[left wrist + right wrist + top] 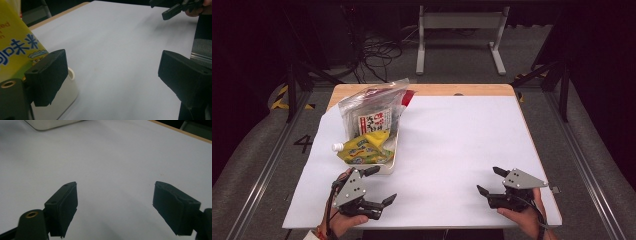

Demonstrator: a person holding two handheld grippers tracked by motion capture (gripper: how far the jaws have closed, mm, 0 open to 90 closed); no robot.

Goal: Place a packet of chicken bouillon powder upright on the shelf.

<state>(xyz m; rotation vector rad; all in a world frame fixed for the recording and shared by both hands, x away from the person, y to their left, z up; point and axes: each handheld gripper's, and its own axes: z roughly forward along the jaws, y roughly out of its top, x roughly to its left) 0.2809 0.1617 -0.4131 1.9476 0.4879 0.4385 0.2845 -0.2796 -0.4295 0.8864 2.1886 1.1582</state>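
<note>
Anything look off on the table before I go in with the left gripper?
Nothing spilled or damaged. The white tray is overfilled: the yellow pouch lies tilted with its capped spout past the tray's left edge, and the clear bag leans up behind it. Left gripper and right gripper are both open, holding nothing.

I see a yellow pouch (364,149) with blue and green print and a white cap, in a white tray (388,167). Clear bag (371,114) behind it, white label with red and black characters, red edge. White sheet (452,150) over tan wood table (462,90). My grippers: left (379,186) and right (488,181) black, grey plates.
</note>
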